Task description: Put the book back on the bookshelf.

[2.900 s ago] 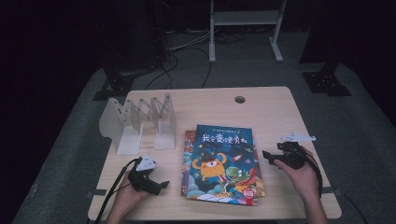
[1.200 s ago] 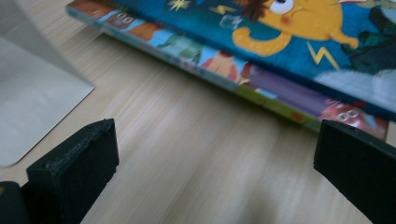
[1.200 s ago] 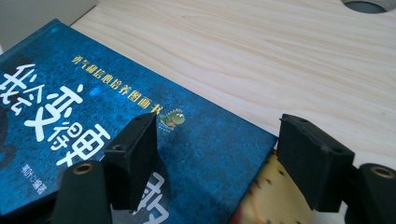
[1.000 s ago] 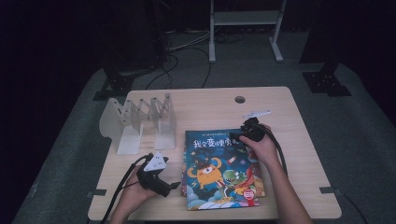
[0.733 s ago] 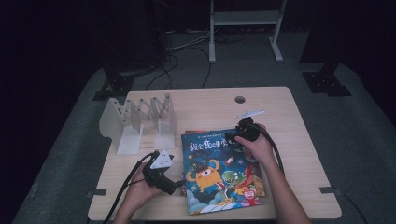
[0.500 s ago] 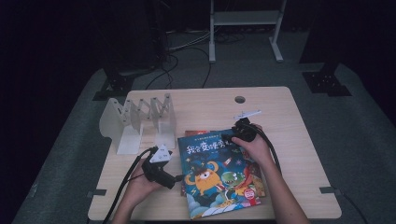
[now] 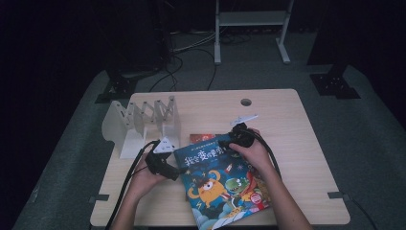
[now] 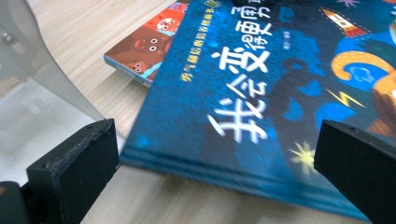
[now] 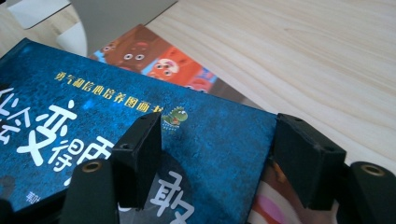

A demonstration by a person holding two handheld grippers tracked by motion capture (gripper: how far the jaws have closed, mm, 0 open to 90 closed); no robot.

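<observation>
- The blue picture book [image 7: 218,184] lies on top of a small pile of books, near the front edge of the table [image 7: 287,120], and it is turned at an angle to the books below it.
- Its cover shows white characters, an orange monster and a green dinosaur.
- Under its far corner an orange book [image 7: 201,139] shows; in the left gripper view [image 8: 144,44] the same book lies flat on the wood.
- The right gripper [image 7: 229,143] is at the far right corner of the blue book. In the right gripper view [image 9: 217,161] its jaws stand partly open, with this corner between them: one pad is over the cover, the other is at the edge of the corner. I cannot tell if the pads press on the book.
- The left gripper [image 7: 178,173] is at the left edge of the blue book. In the left gripper view [image 8: 210,172] its jaws are wide apart, the near left corner of the book lies between them, and neither pad touches it.
- The white book rack [image 7: 143,122] stands on the table just behind the left gripper, to the left of the books.
</observation>
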